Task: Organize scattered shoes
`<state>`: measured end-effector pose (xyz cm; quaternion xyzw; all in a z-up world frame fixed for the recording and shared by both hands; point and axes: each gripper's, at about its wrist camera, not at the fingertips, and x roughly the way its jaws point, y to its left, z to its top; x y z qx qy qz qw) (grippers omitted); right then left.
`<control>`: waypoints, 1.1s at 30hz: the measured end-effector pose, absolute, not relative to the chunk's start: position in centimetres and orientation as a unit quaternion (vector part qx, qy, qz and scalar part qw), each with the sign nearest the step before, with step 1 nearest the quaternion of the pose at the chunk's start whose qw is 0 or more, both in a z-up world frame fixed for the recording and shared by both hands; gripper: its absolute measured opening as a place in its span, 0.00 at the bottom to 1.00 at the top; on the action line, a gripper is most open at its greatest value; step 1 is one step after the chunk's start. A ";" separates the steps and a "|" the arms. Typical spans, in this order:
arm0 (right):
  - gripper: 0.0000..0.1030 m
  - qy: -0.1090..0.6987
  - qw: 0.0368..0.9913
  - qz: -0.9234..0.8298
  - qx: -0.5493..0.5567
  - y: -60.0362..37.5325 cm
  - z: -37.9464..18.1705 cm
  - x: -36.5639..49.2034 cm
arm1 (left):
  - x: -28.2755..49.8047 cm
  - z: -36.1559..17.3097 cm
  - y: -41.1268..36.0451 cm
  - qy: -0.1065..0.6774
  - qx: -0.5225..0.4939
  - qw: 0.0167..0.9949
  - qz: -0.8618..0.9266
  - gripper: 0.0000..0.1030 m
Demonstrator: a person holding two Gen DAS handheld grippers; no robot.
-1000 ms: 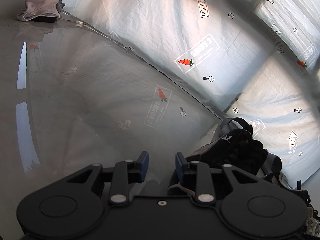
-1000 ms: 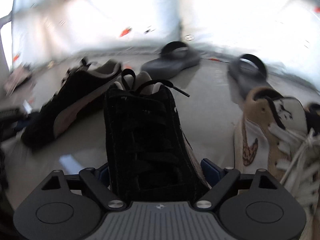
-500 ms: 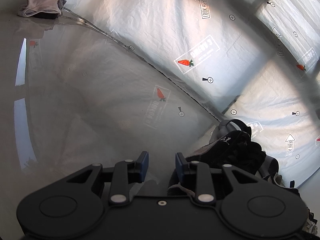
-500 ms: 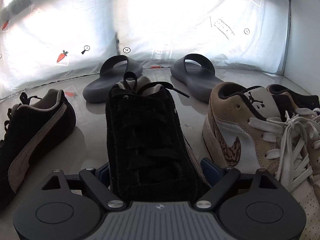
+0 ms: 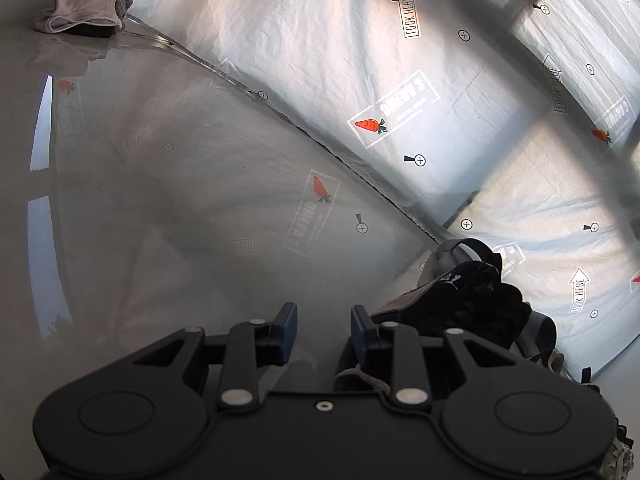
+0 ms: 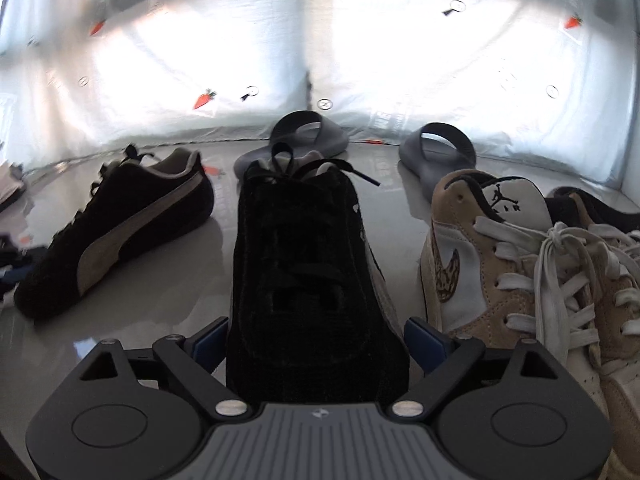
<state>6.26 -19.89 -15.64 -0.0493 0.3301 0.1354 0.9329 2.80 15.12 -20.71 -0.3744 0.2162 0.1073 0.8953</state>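
My right gripper (image 6: pixel 318 342) is shut on a black suede sneaker (image 6: pixel 308 264), gripping it by the toe end, heel pointing away. Its mate, a black sneaker with a tan stripe (image 6: pixel 120 232), lies on the floor to the left. A tan and white high-top sneaker (image 6: pixel 492 256) stands to the right, with a second one (image 6: pixel 600 280) beside it. Two grey slides (image 6: pixel 304 136) (image 6: pixel 438 152) lie by the back wall. My left gripper (image 5: pixel 324 326) is open and empty above the glossy floor; a black sneaker (image 5: pixel 472 300) lies just right of it.
White sheeting with carrot logos (image 5: pixel 400 120) walls the floor on the far side. A crumpled pale cloth (image 5: pixel 84 12) lies at the far left by the wall. Dark items (image 6: pixel 12 268) sit at the left edge of the right wrist view.
The right gripper, still holding the black sneaker, has swung and shifted; the other shoes have moved across its view. The left gripper has barely moved.
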 end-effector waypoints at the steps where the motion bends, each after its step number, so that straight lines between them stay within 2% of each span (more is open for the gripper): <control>1: 0.84 0.330 0.933 0.134 -0.043 -19.9 -15.6 6.2 | 2.9 -20.6 15.1 0.216 -0.375 0.895 0.107 0.29; 5: 0.81 0.326 0.938 0.118 -0.019 -20.0 -15.6 5.6 | 3.0 -20.5 15.0 0.216 -0.375 0.895 0.106 0.29; 16: 0.81 0.277 0.960 0.015 0.026 -19.2 -16.5 2.6 | 3.2 -20.5 15.0 0.217 -0.374 0.896 0.107 0.29; 23: 0.85 0.275 0.962 -0.007 0.000 -18.3 -16.7 2.9 | 3.0 -20.8 15.1 0.215 -0.376 0.895 0.107 0.29; 26: 0.87 0.241 0.970 -0.024 0.014 -17.2 -16.3 0.7 | 3.0 -20.8 15.1 0.215 -0.377 0.895 0.107 0.29; 30: 0.93 0.196 0.980 0.010 0.010 -14.7 -15.3 -0.8 | 3.1 -20.9 15.1 0.215 -0.375 0.895 0.107 0.29; 33: 0.95 0.201 0.976 0.086 -0.014 -11.3 -15.1 -0.4 | 3.0 -20.9 15.2 0.215 -0.378 0.895 0.106 0.29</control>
